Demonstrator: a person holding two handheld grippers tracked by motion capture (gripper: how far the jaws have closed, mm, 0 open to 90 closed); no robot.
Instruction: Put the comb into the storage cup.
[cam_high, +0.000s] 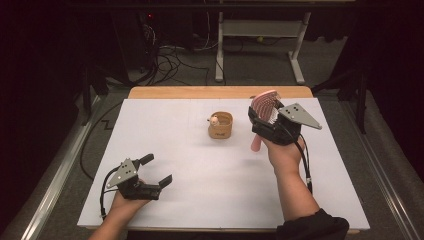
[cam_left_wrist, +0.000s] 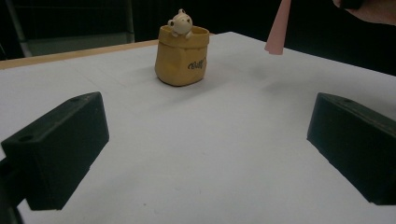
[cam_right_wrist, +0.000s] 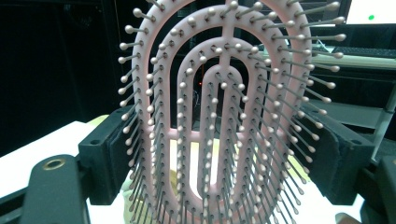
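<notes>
White tabletop (cam_high: 200, 165) carries a small yellow pot (cam_high: 220, 125) at centre, just left of the right gripper (cam_high: 270, 117), which clamps a pink hairbrush (cam_high: 263, 106) upright, handle down, while the left gripper (cam_high: 156, 170) rests wide open, well apart.

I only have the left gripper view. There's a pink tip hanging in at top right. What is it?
Observer: It's the handle of a pink hairbrush; the right gripper holds the brush by its head, clamped from both sides, above the table.
Operator: Which way does the brush face?
Observer: In the right gripper view its bristles point back toward that gripper's camera.
Operator: And the yellow pot, is anything touching it?
Observer: No. The yellow pot stands alone on the white sheet, left of the brush. The left gripper is open, near the table's front edge.
</notes>
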